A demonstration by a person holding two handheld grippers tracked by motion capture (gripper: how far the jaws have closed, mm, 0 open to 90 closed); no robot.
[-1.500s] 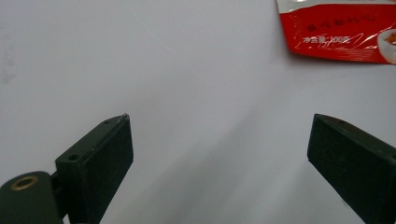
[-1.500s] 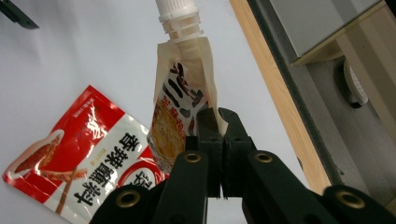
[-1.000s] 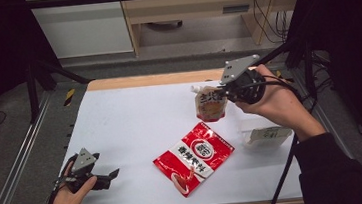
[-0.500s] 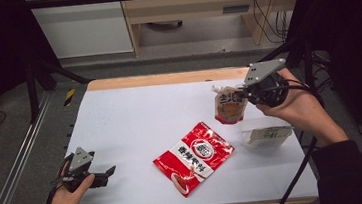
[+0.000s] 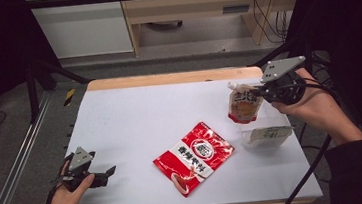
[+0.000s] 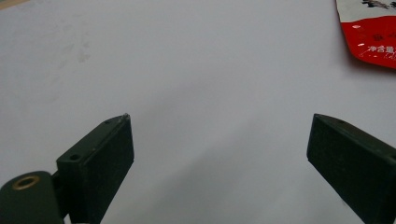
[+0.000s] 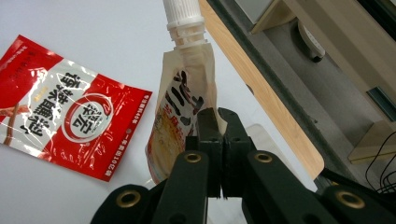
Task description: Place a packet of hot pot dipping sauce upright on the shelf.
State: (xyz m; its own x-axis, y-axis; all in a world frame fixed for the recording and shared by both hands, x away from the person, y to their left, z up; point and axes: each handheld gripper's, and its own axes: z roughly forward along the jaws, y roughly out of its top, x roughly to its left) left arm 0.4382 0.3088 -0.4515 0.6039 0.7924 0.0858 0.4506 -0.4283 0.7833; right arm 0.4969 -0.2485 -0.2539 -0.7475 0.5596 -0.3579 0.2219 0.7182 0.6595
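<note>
My right gripper (image 5: 259, 93) (image 7: 217, 116) is shut on the edge of a beige spouted pouch (image 5: 243, 105) (image 7: 184, 100) with a white cap, holding it above the table's right side. A red and white snack bag (image 5: 194, 157) (image 7: 65, 112) lies flat near the middle front of the white table (image 5: 145, 120). Just right of the bag sits a clear plastic box (image 5: 265, 137) with a label. My left gripper (image 5: 106, 174) (image 6: 219, 149) rests open at the front left corner, nothing between its jaws; a corner of the red bag (image 6: 371, 28) shows far ahead of it.
The table has a wooden far edge (image 5: 174, 77). A metal rail (image 5: 16, 163) runs along the floor at the left. Cables (image 5: 306, 170) trail from the right gripper over the table's right edge. A cabinet and desk (image 5: 185, 6) stand beyond.
My right gripper has carried the spouted pouch to the right, from the table's back middle toward its right side. The left hand has barely shifted.
</note>
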